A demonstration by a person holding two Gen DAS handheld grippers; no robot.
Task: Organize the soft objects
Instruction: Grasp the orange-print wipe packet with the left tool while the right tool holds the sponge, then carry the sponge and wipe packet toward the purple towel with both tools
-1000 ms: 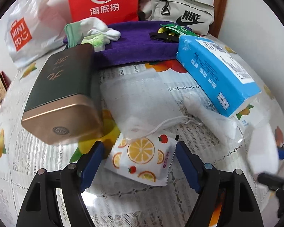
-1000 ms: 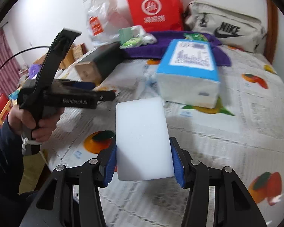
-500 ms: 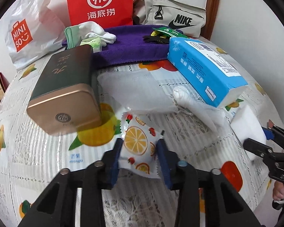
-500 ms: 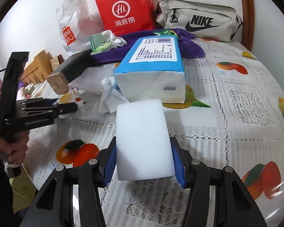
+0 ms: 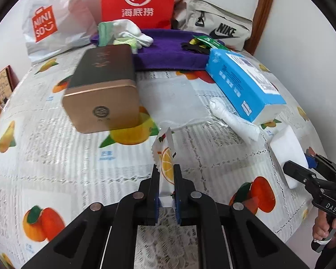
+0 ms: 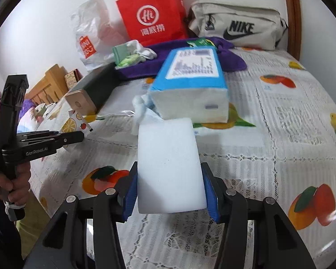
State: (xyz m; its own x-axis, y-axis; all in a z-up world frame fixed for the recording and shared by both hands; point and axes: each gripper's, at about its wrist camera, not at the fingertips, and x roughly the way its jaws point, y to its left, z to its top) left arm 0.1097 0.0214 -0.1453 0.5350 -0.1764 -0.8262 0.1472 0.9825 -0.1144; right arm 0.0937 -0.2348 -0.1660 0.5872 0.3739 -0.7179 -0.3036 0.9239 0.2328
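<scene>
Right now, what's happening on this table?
A person is sorting soft items with two handheld grippers. The left gripper has just closed on the orange-print sachet, pinching it narrow and lifting it off the fruit-print tablecloth. The right gripper holds a white sponge block above the cloth, near the blue tissue pack. The gold-ended tin and purple towel lie untouched.

A table (image 5: 56,161) under a fruit-printed lace cloth carries a gold-ended dark box (image 5: 103,89), a blue tissue pack (image 5: 242,83), a purple towel (image 5: 168,51), a clear plastic bag (image 5: 174,103), a rolled white cloth (image 5: 233,118), two shopping bags and a beige pouch (image 5: 215,27).
</scene>
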